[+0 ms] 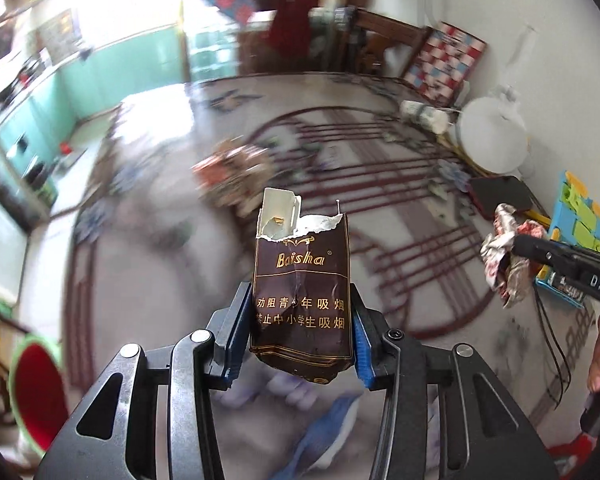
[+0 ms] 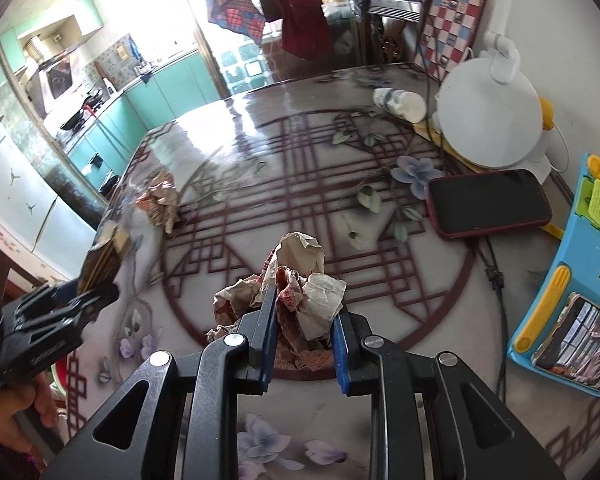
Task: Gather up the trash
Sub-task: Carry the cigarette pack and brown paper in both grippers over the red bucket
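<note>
My left gripper (image 1: pixel 300 320) is shut on a torn brown cigarette pack (image 1: pixel 302 280) marked "Baisha", held upright above the table. It also shows at the left of the right wrist view (image 2: pixel 66 298) with the pack (image 2: pixel 104 258). My right gripper (image 2: pixel 304 312) is shut on a crumpled paper wrapper (image 2: pixel 300 280), held over the table's near middle. In the left wrist view that gripper (image 1: pixel 516 256) shows at the right with the wrapper (image 1: pixel 504 260). Another crumpled wrapper (image 2: pixel 160 202) lies on the table at the left; it is blurred in the left wrist view (image 1: pixel 232 172).
The patterned glass table (image 2: pixel 300 152) holds a dark phone (image 2: pixel 488 202), a white round lamp base (image 2: pixel 488 120), a lying white bottle (image 2: pixel 400 104), a black cord (image 2: pixel 496 280) and a blue toy board (image 2: pixel 580 272). A red bin with a green rim (image 1: pixel 36 392) stands low left.
</note>
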A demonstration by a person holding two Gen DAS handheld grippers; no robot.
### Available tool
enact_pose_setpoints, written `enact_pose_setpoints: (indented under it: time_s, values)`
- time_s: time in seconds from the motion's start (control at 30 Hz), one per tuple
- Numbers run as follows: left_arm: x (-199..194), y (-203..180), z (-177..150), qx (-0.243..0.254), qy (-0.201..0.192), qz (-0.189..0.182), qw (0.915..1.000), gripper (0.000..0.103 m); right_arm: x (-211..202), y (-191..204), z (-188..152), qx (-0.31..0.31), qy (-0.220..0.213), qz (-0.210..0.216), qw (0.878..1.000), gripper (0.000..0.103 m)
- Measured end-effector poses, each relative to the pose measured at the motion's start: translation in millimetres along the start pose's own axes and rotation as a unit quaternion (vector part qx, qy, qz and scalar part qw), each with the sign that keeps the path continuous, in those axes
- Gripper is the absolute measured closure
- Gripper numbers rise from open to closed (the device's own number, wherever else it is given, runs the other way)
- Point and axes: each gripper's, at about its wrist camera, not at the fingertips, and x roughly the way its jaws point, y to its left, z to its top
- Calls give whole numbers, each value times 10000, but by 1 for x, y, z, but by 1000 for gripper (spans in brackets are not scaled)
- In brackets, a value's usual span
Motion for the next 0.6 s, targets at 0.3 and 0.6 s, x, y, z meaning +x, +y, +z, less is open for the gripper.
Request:
enact_pose_setpoints:
  time_s: [0.3,0.6]
  values:
    - [-34,103,-60,-1064,102,634,9922,60,1,86,-11,-591,19,246,9979,82]
    - [-67,183,-105,-1526,69,972,9835,59,12,194,-38,-1181,152,630,9909,82]
